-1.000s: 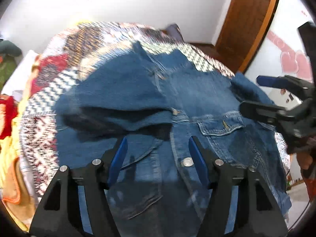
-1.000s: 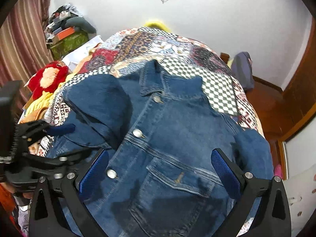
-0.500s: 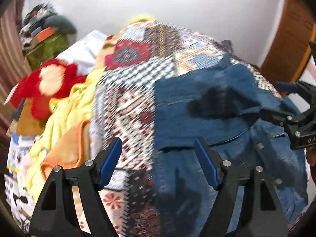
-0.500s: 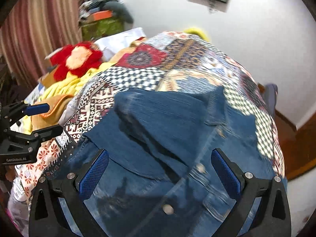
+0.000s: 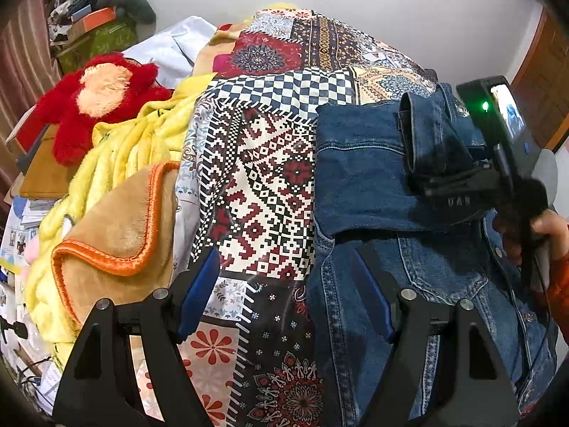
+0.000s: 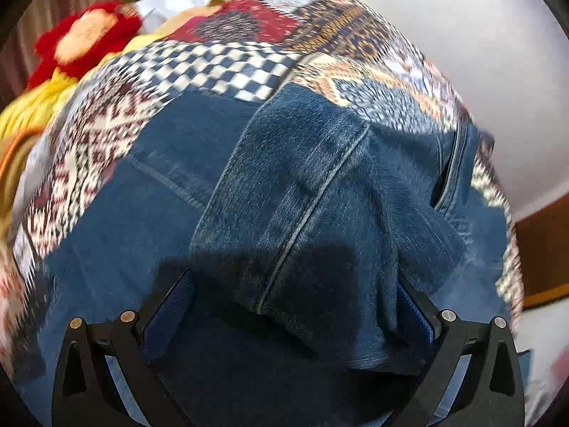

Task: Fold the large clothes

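We see the right wrist view all smeared, so the red soft toy (image 6: 81, 35) is only a fuzzy blob. The folded sleeve (image 6: 306, 213) covers the right gripper's (image 6: 288, 316) tips. In the left view, the denim jacket (image 5: 409, 284) runs off the bottom edge.

Coarse blue denim jacket (image 5: 362, 178) with raised stitched seams and dull metal buttons, faded pale along the sleeve. Smooth printed cotton patchwork bedspread (image 5: 270, 185) beneath; to the left, fluffy yellow fleece blanket (image 5: 117, 156), tan plush with orange edging, shaggy red plush toy (image 5: 96, 99). Matt black plastic claw arms, bright metal screws, textured blue pads (image 5: 197, 295).
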`<state>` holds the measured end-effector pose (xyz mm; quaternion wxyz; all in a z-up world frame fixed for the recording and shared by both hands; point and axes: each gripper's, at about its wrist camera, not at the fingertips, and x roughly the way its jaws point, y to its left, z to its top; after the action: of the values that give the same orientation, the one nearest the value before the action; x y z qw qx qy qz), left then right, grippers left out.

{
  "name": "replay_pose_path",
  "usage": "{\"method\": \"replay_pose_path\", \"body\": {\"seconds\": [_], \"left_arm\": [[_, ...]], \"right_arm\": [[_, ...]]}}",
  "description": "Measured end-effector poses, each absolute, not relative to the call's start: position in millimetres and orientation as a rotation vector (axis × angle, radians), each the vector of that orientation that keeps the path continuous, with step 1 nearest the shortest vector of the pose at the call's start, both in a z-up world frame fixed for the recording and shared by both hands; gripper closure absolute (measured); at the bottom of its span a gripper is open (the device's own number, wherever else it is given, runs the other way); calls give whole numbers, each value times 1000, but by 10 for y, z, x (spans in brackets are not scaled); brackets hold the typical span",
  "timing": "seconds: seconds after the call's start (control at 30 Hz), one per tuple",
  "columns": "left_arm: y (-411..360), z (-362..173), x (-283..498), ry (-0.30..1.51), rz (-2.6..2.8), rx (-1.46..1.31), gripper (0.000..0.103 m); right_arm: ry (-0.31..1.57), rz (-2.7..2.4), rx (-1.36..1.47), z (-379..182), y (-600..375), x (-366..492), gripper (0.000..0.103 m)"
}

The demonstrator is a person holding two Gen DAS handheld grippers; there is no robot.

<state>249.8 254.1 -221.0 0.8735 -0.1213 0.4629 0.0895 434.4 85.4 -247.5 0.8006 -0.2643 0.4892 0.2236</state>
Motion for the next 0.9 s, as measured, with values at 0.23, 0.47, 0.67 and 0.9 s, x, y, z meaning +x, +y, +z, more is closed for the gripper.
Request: {"method": "replay_pose_path", "body": {"seconds": [0.23,0.47,0.67,0.9], "left_arm": [[2405,-2248,2600,981,159,-226,28],[2233,-2146,2710,968,135,-195,28],[2040,-2048,2945,955,104,-165,28],[1798,-2350,3427,1043,87,-146,28]], "right_arm": [[1026,502,-445,-2284,656,4409,50],[1026,569,-240,-1940,94,4432,71],[980,575,-109,-1575,-402,4352,71],[1008,527,-61,-1573,-836,4317,71]]}}
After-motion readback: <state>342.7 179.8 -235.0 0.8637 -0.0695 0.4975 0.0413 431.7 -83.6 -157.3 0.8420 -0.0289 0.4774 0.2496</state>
